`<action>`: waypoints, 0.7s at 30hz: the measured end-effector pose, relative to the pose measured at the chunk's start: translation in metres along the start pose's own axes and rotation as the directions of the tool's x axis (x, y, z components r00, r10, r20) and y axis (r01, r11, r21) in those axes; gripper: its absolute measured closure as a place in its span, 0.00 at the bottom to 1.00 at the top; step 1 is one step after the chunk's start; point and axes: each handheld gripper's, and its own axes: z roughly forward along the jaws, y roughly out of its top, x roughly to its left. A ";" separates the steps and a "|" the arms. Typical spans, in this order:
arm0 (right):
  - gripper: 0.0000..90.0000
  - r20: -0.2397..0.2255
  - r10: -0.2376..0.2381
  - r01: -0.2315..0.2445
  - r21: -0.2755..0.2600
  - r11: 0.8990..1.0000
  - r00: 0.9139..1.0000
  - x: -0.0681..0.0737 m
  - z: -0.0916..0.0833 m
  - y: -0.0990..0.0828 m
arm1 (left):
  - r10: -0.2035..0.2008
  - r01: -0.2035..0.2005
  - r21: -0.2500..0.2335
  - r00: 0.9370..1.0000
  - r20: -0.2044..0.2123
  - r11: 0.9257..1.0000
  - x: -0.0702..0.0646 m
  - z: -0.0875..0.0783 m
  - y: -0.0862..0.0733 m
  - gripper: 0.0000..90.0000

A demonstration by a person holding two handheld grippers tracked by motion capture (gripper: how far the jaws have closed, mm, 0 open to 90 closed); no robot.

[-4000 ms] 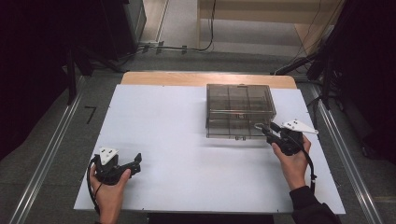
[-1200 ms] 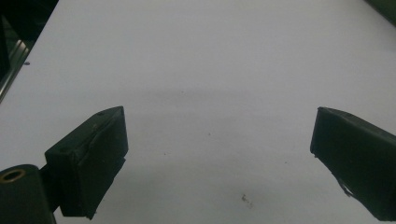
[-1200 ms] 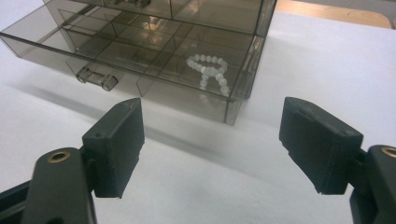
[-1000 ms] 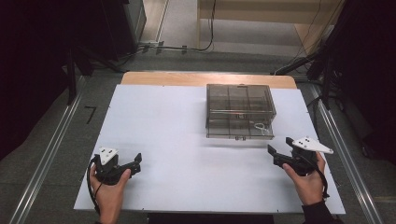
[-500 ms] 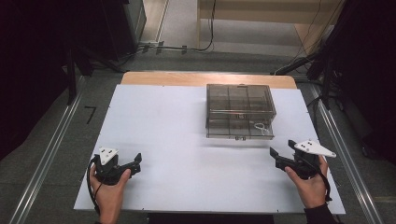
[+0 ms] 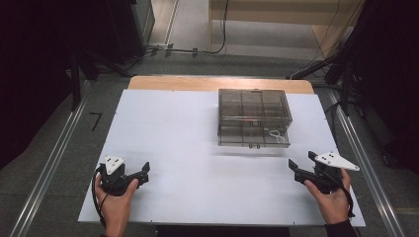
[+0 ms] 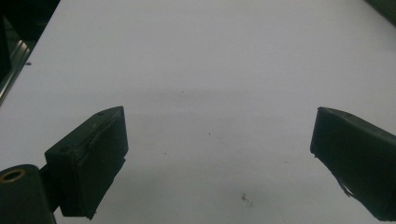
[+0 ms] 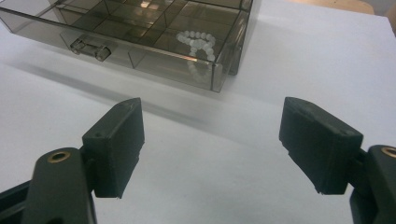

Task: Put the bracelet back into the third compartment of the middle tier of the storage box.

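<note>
A smoky clear plastic organizer box (image 6: 254, 117) with divided compartments stands on the white table (image 6: 188, 143), right of centre. A white bead string (image 8: 198, 44) lies in its front right compartment (image 6: 276, 135). The box's lid looks shut, with a small latch (image 8: 87, 47) at the front. My right gripper (image 6: 300, 167) rests near the table's front right, open and empty, its jaws pointing toward the box (image 8: 140, 32). Near the front left, my left gripper (image 6: 141, 174) is open over bare table (image 7: 210, 93), with nothing between the jaws.
A wooden strip (image 6: 220, 83) borders the table's far edge. Metal rails (image 6: 49, 168) run along both sides on the floor. Cables (image 6: 197, 49) lie on the floor behind the table. Dark equipment stands at the far left and right.
My right gripper has pulled back from the box's front right corner toward the table's near right edge. The left gripper has stayed where it was.
</note>
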 end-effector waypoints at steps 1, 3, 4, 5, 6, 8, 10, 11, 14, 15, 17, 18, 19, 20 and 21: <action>0.24 0.000 0.002 -0.002 0.000 1.000 1.000 -0.001 -0.001 -0.001 | 0.000 0.000 0.000 1.000 0.001 1.000 0.000 0.000 0.000 0.05; 0.24 0.005 0.005 -0.005 -0.001 1.000 1.000 -0.002 -0.003 -0.002 | -0.001 0.001 0.000 1.000 0.001 1.000 0.000 0.000 0.000 0.05; 0.24 0.006 0.002 -0.002 -0.002 1.000 1.000 -0.003 -0.003 -0.003 | -0.001 0.001 0.000 1.000 0.000 1.000 0.000 0.000 0.000 0.05; 0.24 0.008 0.007 -0.007 0.000 1.000 1.000 -0.003 -0.004 -0.004 | 0.000 0.000 0.000 1.000 0.000 1.000 0.000 0.000 0.000 0.05; 0.24 0.012 0.007 -0.007 0.000 1.000 1.000 -0.005 -0.005 -0.005 | -0.001 0.001 0.000 1.000 0.000 1.000 0.000 0.000 0.000 0.05; 0.24 0.015 0.011 -0.011 -0.001 1.000 1.000 -0.006 -0.008 -0.006 | -0.001 0.001 0.000 1.000 0.000 1.000 0.000 0.000 0.000 0.05; 0.24 0.019 0.018 -0.018 0.001 1.000 1.000 -0.008 -0.010 -0.008 | 0.000 0.000 0.001 1.000 -0.001 1.000 0.000 0.000 0.000 0.05; 0.23 0.019 0.017 -0.017 0.000 1.000 1.000 -0.009 -0.011 -0.009 | 0.000 0.000 0.001 1.000 -0.001 1.000 0.000 0.000 0.000 0.05; 0.24 0.024 0.024 -0.024 0.004 1.000 0.999 -0.011 -0.014 -0.012 | 0.001 -0.001 0.001 1.000 -0.002 1.000 -0.001 0.000 0.000 0.05; 0.24 0.024 0.024 -0.024 0.006 1.000 0.999 -0.012 -0.015 -0.013 | 0.000 0.000 0.001 1.000 -0.003 1.000 -0.001 0.000 0.000 0.05; 0.23 0.029 0.027 -0.027 0.007 1.000 0.999 -0.014 -0.016 -0.015 | 0.000 0.000 0.001 1.000 -0.004 1.000 -0.001 0.000 0.000 0.05; 0.23 0.032 0.031 -0.031 0.007 0.999 0.999 -0.015 -0.017 -0.016 | 0.000 0.000 0.002 1.000 -0.003 1.000 -0.001 0.000 0.000 0.05; 0.24 0.033 0.035 -0.036 0.007 0.999 0.999 -0.015 -0.018 -0.017 | 0.001 -0.001 0.003 1.000 -0.004 1.000 0.000 0.000 0.000 0.05; 0.24 0.031 0.033 -0.033 0.006 0.999 0.999 -0.016 -0.019 -0.018 | 0.001 -0.001 0.004 1.000 -0.004 1.000 0.000 0.000 0.000 0.05; 0.24 0.033 0.037 -0.037 0.008 0.999 0.999 -0.016 -0.020 -0.018 | 0.001 -0.001 0.003 1.000 -0.005 1.000 -0.001 0.000 0.000 0.05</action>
